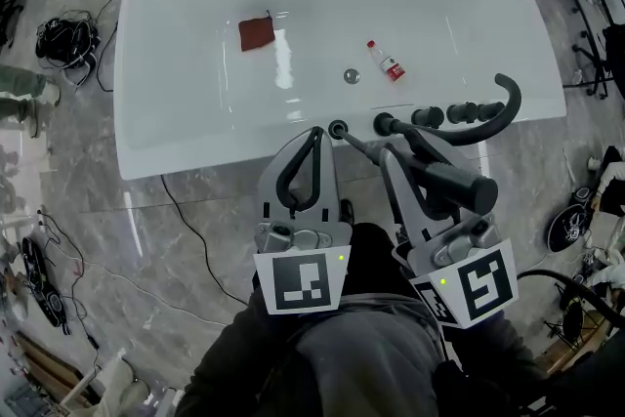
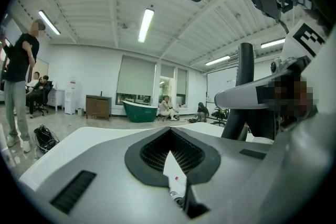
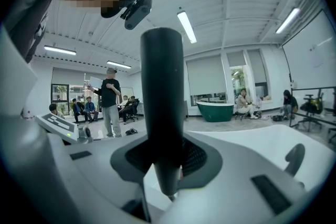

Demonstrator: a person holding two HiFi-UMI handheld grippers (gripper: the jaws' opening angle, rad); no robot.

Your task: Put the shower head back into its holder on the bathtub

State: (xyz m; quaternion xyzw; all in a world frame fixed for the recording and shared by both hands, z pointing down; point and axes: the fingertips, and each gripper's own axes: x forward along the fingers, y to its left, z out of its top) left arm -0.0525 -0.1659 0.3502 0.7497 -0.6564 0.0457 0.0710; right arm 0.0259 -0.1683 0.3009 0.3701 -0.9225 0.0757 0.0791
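grey veined marble floor (image 1: 78, 210) surrounds a glossy white oval bathtub (image 1: 195, 132). inside it lie a square red cloth (image 1: 256, 33), a small clear bottle (image 1: 387, 61) with a red label, and a round metal drain (image 1: 351, 75). on the near rim stand matte black knobs (image 1: 444, 115) and a curved black spout (image 1: 493, 107).

the right gripper (image 1: 415, 166) (image 3: 164, 147) clamps the shower head (image 1: 451, 182) (image 3: 163, 107), a smooth black cylinder tilted above the rim. its thin end reaches toward the round holder (image 1: 339, 129).

the left gripper (image 1: 315, 134) (image 2: 169, 134) hangs just beside that holder, its ribbed dark pads meeting at the tips, with nothing between them.
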